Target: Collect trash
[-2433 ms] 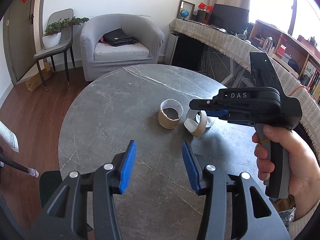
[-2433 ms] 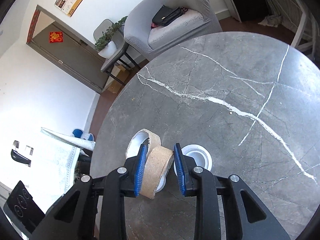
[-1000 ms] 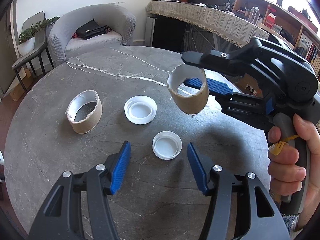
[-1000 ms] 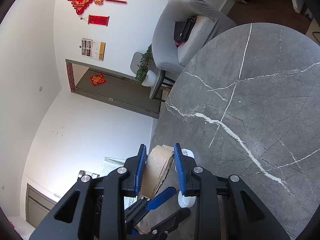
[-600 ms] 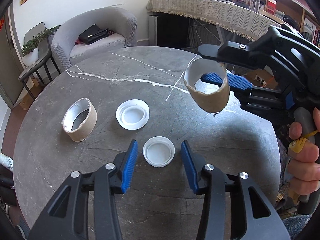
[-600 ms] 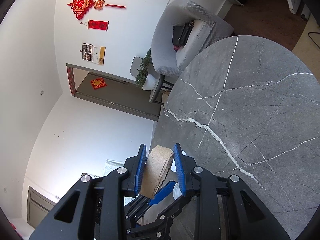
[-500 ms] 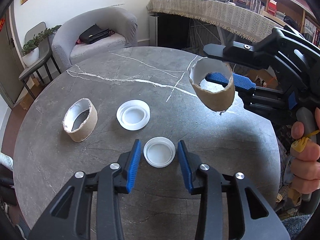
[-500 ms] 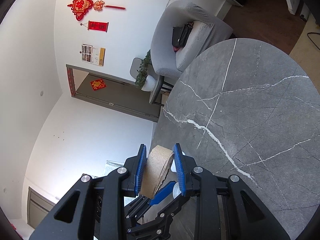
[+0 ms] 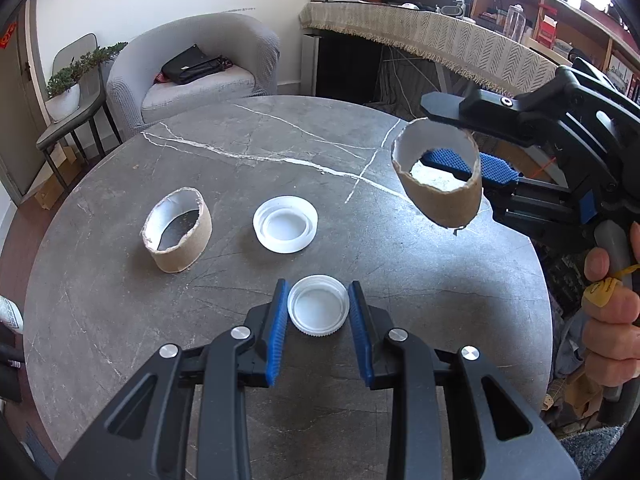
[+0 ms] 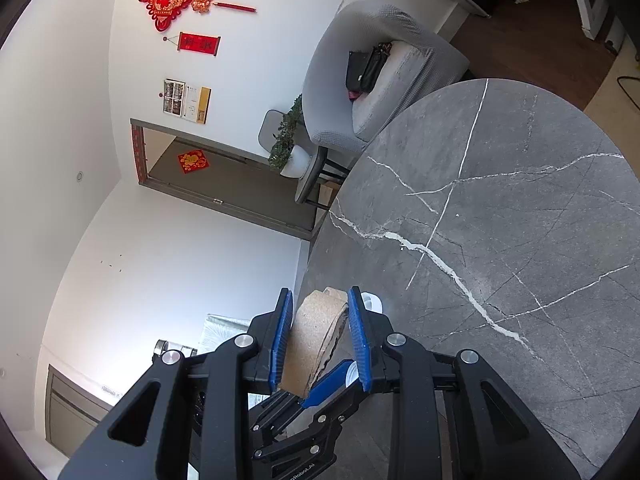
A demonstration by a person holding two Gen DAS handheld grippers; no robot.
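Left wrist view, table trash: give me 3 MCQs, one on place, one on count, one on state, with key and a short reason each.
1. Where is the small white cap?
A. Between the pads of the left tongs, on the table
B. Inside the cardboard ring on the table
C. On the armchair

2. How many white plastic lids lie on the table?
A. One
B. Two
C. Four

3. What state is the cardboard ring at the right tongs in?
A. Lying flat on the table
B. Crushed under the large lid
C. Clamped and held in the air above the table

Key: 1 A, both blue pads sit against the cap's rim. 2 B, the small cap plus the large lid; the second cardboard ring is not plastic. 3 C, one pad runs inside the ring, one outside, and the tabletop shows below it.
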